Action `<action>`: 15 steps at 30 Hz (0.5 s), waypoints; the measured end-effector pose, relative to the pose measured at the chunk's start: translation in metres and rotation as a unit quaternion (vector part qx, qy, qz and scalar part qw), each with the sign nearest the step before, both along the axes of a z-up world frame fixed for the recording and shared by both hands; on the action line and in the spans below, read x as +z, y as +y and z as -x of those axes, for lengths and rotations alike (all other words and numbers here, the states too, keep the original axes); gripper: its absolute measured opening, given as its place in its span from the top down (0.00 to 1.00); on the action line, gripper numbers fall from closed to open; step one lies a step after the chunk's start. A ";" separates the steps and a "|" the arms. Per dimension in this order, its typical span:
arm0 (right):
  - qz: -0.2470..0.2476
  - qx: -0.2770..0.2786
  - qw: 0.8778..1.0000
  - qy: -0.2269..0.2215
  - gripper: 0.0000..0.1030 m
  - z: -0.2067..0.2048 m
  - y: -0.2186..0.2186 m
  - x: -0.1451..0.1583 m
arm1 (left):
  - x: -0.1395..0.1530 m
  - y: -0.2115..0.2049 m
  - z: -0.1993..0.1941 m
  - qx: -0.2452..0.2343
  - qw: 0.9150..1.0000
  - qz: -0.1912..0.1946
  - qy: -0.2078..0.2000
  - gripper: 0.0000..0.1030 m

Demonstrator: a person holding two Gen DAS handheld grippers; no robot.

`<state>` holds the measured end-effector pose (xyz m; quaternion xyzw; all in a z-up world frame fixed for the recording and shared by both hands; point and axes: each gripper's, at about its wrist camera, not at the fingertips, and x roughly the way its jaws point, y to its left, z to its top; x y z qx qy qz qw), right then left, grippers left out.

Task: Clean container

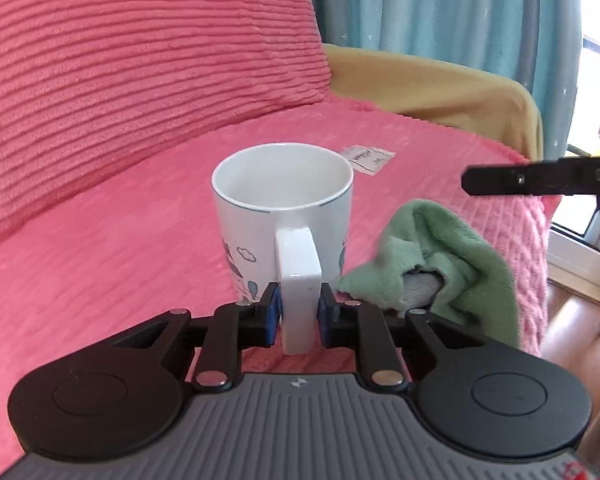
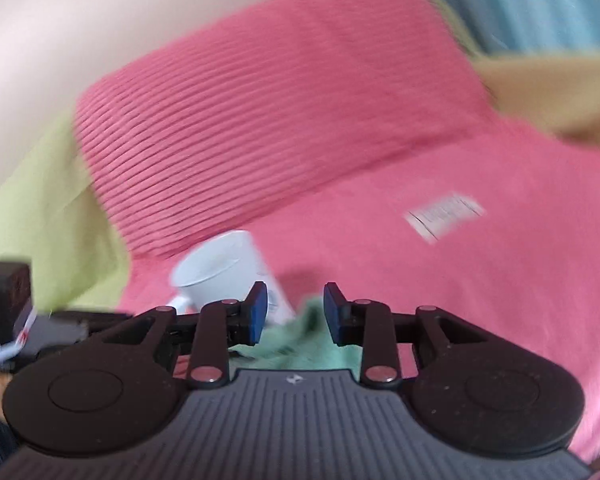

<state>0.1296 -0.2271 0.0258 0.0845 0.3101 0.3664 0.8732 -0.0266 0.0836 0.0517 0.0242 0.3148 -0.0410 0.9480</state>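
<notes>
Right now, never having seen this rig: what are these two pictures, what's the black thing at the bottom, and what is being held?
No robot arm here: a person holds a handheld two-finger gripper in each hand, each carrying a fisheye camera that looks along its fingers. The black and grey shape at the bottom of each picture is that gripper.

Left wrist view: the left gripper is shut on the handle of a white ceramic mug with blue drawings, which stands upright on a pink fleece blanket. Beside the mug lies a crumpled green microfibre cloth. A ribbed pink cushion lies behind.

Right wrist view, blurred: the right gripper is open and holds nothing, poised above the cloth.
</notes>
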 end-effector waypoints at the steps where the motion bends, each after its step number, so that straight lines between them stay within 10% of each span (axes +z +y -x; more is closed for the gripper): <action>1: 0.010 0.000 1.000 0.001 0.74 0.000 0.002 -0.001 | 0.001 0.001 0.001 0.002 1.000 -0.001 -0.001 0.78; 15: 0.017 0.003 0.995 0.101 0.78 -0.021 0.008 -0.036 | -0.003 0.005 0.003 0.003 0.989 -0.144 -0.014 0.74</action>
